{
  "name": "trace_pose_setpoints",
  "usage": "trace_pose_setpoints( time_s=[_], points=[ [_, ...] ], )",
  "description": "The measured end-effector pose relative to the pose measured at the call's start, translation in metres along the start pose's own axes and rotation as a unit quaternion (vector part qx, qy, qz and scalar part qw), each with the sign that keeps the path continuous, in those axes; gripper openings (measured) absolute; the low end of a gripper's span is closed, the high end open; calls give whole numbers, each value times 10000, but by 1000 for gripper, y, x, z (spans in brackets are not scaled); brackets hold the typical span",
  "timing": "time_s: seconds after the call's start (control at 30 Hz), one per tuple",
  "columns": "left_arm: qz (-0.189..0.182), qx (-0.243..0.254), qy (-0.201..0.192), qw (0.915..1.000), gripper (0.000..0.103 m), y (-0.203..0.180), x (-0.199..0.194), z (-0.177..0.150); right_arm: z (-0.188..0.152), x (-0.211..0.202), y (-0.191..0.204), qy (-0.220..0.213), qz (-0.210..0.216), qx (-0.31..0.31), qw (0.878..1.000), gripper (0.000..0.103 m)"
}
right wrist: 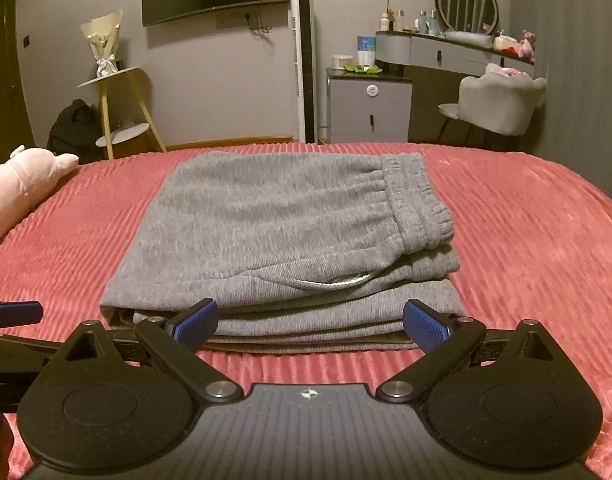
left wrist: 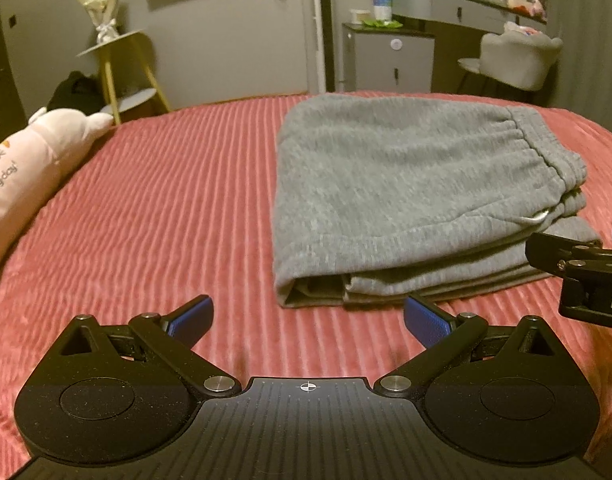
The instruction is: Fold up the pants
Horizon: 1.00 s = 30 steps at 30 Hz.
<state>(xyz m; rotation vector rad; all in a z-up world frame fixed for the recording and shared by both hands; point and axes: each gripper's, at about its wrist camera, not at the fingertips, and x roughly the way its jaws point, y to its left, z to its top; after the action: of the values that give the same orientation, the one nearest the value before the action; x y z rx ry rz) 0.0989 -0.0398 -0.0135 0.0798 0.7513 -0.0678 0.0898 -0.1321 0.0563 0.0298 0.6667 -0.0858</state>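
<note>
Grey sweatpants (left wrist: 406,192) lie folded in a flat stack on the pink ribbed bedspread (left wrist: 166,208), waistband and white drawstring toward the right. In the right wrist view the pants (right wrist: 274,240) lie straight ahead. My left gripper (left wrist: 308,320) is open and empty, just in front of the stack's near left corner. My right gripper (right wrist: 310,324) is open and empty, at the stack's near edge without gripping it. The right gripper shows at the right edge of the left wrist view, and one left fingertip (right wrist: 16,312) at the left edge of the right wrist view.
A pink plush toy (left wrist: 30,168) lies on the bed's left side. Beyond the bed stand a yellow-legged side table (left wrist: 122,72) with a bouquet, a grey cabinet (left wrist: 386,60), a vanity desk (right wrist: 458,52) and a chair (right wrist: 498,100).
</note>
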Motion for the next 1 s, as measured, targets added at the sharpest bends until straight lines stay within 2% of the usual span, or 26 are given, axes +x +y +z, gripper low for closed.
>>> trace_pose_setpoints(
  time_s=[0.43,1.0],
  points=[
    [-204,-143,19,9997,103,9,1,-2,-2,6,1,115,-75,-13,9999,99],
    [-226,-97,75,9997,103,7,5,-6,-2,10,-4,229,-98,148,9996,99]
  ],
)
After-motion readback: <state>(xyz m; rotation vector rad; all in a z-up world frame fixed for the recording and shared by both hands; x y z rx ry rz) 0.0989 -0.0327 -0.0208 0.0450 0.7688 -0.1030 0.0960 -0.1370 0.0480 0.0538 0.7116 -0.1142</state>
